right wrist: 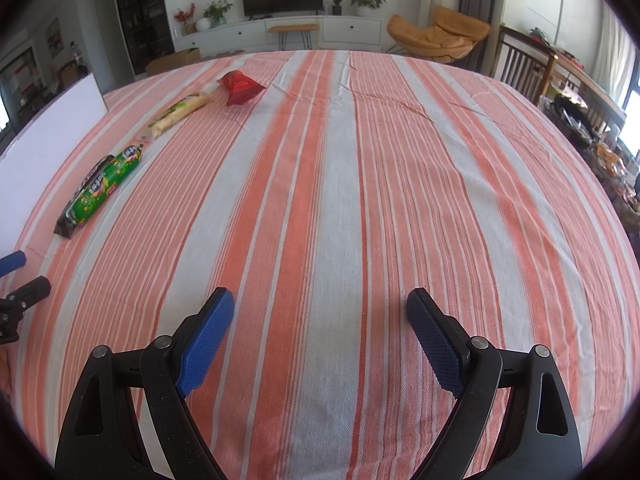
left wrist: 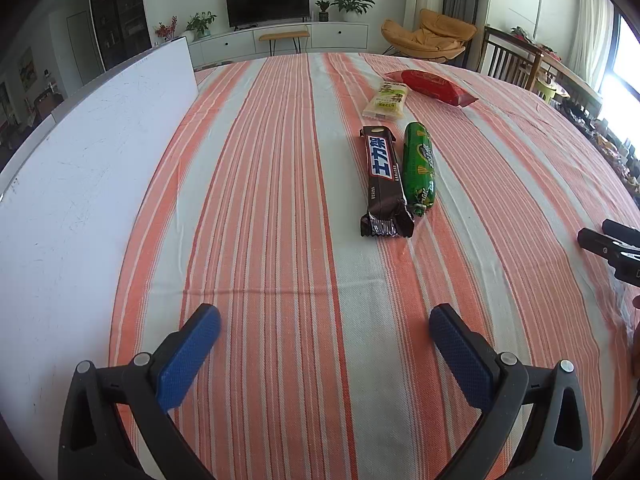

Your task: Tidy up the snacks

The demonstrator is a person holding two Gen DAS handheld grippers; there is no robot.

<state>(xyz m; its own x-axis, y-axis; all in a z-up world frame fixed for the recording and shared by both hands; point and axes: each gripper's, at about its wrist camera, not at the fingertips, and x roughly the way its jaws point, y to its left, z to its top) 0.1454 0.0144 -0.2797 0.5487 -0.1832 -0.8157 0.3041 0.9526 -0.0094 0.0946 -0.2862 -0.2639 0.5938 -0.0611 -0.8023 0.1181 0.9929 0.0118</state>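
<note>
Several snacks lie on the striped tablecloth [left wrist: 280,200]. A brown chocolate bar [left wrist: 383,182] lies beside a green sausage pack [left wrist: 418,166]; farther off are a pale yellow wafer pack [left wrist: 387,101] and a red pouch [left wrist: 434,86]. My left gripper [left wrist: 325,322] is open and empty, well short of the bar. My right gripper [right wrist: 321,302] is open and empty over bare cloth; it also shows at the right edge of the left wrist view [left wrist: 612,246]. In the right wrist view the green pack [right wrist: 105,184], wafer pack [right wrist: 178,114] and red pouch [right wrist: 240,86] lie far left.
A white board [left wrist: 80,184] lies along the table's left side, also in the right wrist view [right wrist: 44,152]. Beyond the table are a TV cabinet [left wrist: 280,36], an orange chair [left wrist: 432,36] and wooden chairs [left wrist: 512,58].
</note>
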